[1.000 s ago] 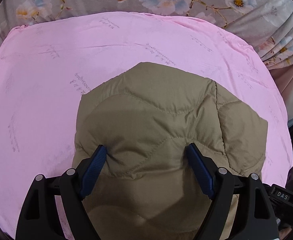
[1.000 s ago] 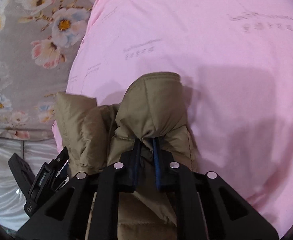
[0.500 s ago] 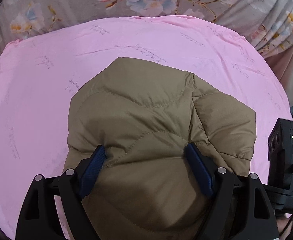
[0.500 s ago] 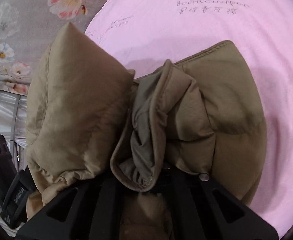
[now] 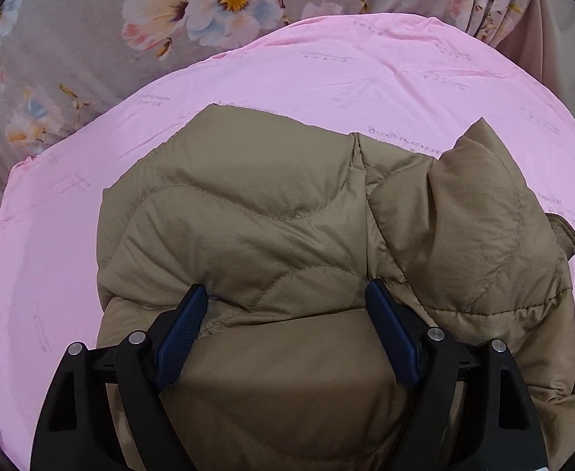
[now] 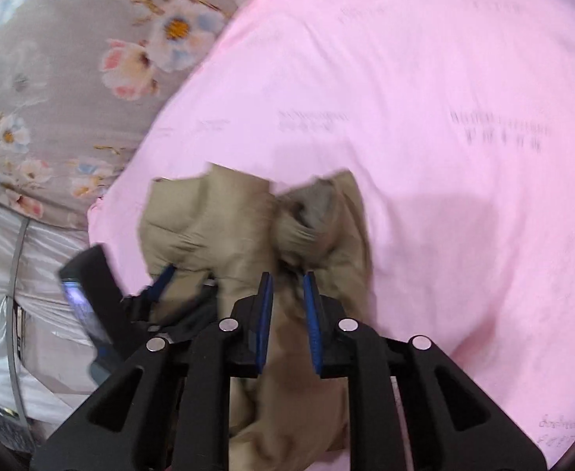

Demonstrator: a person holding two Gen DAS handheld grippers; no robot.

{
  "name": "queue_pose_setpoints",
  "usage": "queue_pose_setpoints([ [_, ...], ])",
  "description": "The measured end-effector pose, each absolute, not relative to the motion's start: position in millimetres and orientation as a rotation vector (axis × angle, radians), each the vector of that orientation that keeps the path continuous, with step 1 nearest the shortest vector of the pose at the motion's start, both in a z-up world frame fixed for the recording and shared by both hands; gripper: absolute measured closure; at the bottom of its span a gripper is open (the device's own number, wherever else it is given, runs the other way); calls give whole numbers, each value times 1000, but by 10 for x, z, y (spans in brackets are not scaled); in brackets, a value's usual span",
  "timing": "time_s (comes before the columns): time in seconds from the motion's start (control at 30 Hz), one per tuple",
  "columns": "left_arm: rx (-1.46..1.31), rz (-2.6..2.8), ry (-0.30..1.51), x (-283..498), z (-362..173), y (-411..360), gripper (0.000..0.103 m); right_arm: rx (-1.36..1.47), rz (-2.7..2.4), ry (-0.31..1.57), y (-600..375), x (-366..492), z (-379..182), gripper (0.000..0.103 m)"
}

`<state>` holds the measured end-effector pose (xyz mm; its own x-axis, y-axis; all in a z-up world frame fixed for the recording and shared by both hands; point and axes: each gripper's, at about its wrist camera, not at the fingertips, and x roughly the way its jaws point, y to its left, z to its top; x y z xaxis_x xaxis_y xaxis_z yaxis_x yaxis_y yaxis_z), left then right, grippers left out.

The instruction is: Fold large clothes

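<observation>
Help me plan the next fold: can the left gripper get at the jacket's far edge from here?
Probably yes: the left gripper is open over the jacket, and nothing lies between it and the far edge.

Tan quilted puffer jacket (image 5: 272, 212), bulky, partly folded, lying rumpled on pink cloth; wavy stitched seams; bunched end (image 6: 287, 219) showing greyish lining.

The jacket (image 5: 272, 235) lies on the sheet (image 5: 326, 74), which spreads over the bedcover (image 5: 71, 39) showing at the far left. A folded flap (image 5: 479, 212) sits on the jacket's right side. The left gripper (image 5: 287, 306) straddles the jacket's near part, the right gripper (image 6: 287, 294) just right.
</observation>
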<state>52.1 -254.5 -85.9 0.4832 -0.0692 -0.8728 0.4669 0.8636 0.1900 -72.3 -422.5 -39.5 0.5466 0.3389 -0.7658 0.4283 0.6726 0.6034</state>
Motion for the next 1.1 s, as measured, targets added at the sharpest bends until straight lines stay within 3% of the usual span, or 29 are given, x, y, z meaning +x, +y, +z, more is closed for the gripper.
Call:
queue_pose_setpoints([
  [0.13, 418, -343, 1061, 552, -778, -2534, 24, 770, -28, 1028, -3956, -371, -250, 87],
  [0.43, 257, -257, 1154, 604, -333, -2052, 25, 595, -172, 1157, -3726, -289, -752, 96],
  [1.1, 301, -171, 1186, 621, -726, -2081, 19, 479, -149, 1147, -3568, -146, -1121, 97],
])
